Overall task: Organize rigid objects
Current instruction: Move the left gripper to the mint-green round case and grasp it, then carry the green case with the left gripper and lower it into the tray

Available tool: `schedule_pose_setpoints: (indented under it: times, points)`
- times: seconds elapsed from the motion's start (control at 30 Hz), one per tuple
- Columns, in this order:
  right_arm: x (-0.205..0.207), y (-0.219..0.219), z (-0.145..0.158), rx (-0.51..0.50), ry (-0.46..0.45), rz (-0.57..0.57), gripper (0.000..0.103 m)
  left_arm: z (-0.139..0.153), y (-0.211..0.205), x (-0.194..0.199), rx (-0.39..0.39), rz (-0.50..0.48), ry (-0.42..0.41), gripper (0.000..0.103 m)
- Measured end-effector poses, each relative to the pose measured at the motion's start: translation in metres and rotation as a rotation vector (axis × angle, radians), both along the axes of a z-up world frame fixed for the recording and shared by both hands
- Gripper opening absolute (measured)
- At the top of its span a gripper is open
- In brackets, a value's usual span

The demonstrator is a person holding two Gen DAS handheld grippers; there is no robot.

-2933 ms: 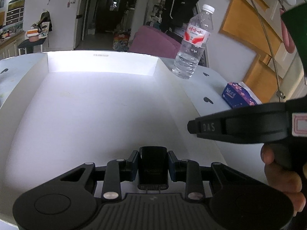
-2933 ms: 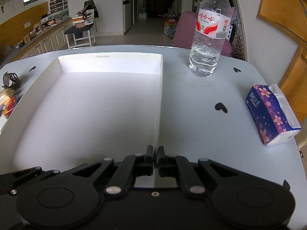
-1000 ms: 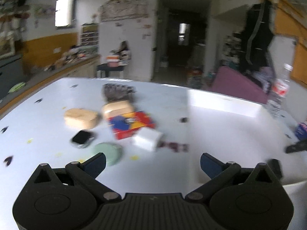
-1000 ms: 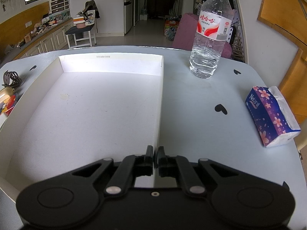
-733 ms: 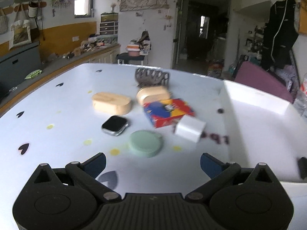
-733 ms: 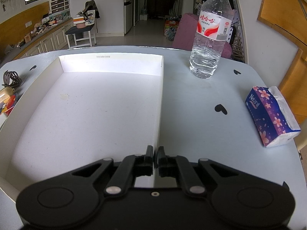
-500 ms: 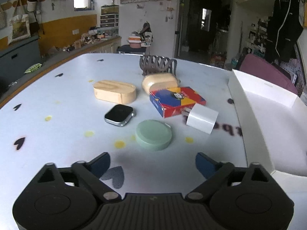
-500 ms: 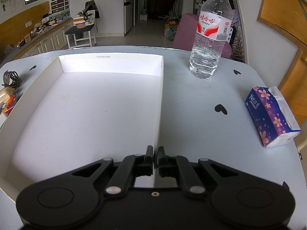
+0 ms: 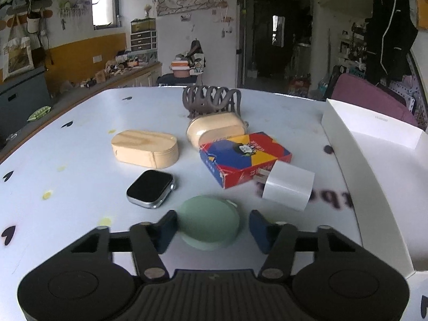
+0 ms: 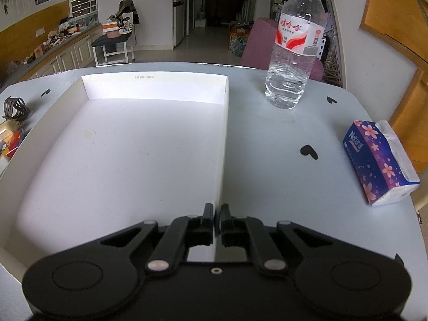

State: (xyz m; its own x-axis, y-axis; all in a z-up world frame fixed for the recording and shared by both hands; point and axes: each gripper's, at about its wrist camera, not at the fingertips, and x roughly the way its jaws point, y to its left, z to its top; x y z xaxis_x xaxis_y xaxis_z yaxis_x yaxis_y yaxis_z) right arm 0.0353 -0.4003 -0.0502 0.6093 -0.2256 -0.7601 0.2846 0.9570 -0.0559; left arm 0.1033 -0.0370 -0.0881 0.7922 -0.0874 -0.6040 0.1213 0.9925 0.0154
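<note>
A round green disc [image 9: 208,222] lies on the white table, between the fingers of my left gripper [image 9: 212,228], whose jaws are closing. The left pad [image 9: 167,230] is at the disc's edge; the right pad [image 9: 258,230] stands a little off it. Beyond the disc lie a smartwatch [image 9: 150,188], a white charger cube [image 9: 287,188], a colourful card box [image 9: 244,157], an oval wooden box [image 9: 144,148], a beige case [image 9: 216,129] and a brown hair claw [image 9: 211,99]. My right gripper [image 10: 216,222] is shut on the right wall of the white tray [image 10: 224,133].
The tray [image 9: 345,136] lies right of the cluster, its floor bare. Right of the tray stand a water bottle [image 10: 294,53] and a purple tissue pack [image 10: 379,157]. The hair claw [image 10: 13,107] shows past the tray's left wall.
My left gripper has moved forward and down to the green disc, and its jaws have narrowed from wide open to just around it. The right gripper has not moved.
</note>
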Motion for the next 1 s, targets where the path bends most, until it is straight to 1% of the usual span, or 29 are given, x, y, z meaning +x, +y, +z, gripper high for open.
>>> schedule_pose_setpoints:
  times: [0.03,0.2,0.37,0.43,0.5,0.6,0.7,0.83,1.0]
  points:
    - [0.0,0.0,0.0,0.0,0.0,0.0,0.006,0.0,-0.001,-0.001,0.001,-0.002,-0.006,0.051]
    - [0.0,0.0,-0.001,0.0,0.001,0.0,0.006,-0.002,-0.003,-0.003,0.004,0.002,-0.026,0.051]
    - [0.0,0.0,-0.001,0.001,0.001,0.0,0.006,0.0,-0.003,-0.004,-0.005,0.006,-0.016,0.051]
    - [0.0,0.0,-0.001,0.001,0.001,0.001,0.005,0.009,-0.004,-0.01,-0.031,-0.017,-0.032,0.051]
    - [0.001,0.0,-0.002,0.001,0.0,0.001,0.005,0.024,-0.01,-0.02,-0.047,-0.046,-0.077,0.051]
    - [0.001,0.0,-0.003,0.002,0.0,0.0,0.005,0.049,-0.025,-0.037,-0.077,-0.113,-0.142,0.051]
    - [0.001,0.0,-0.003,0.002,0.0,0.001,0.005,0.067,-0.048,-0.05,-0.099,-0.198,-0.175,0.051]
    - [0.001,0.0,-0.003,0.004,0.0,0.001,0.005,0.073,-0.086,-0.063,-0.115,-0.333,-0.16,0.051]
    - [0.001,0.001,-0.003,-0.007,0.001,0.008,0.005,0.062,-0.135,-0.073,-0.119,-0.471,-0.099,0.051]
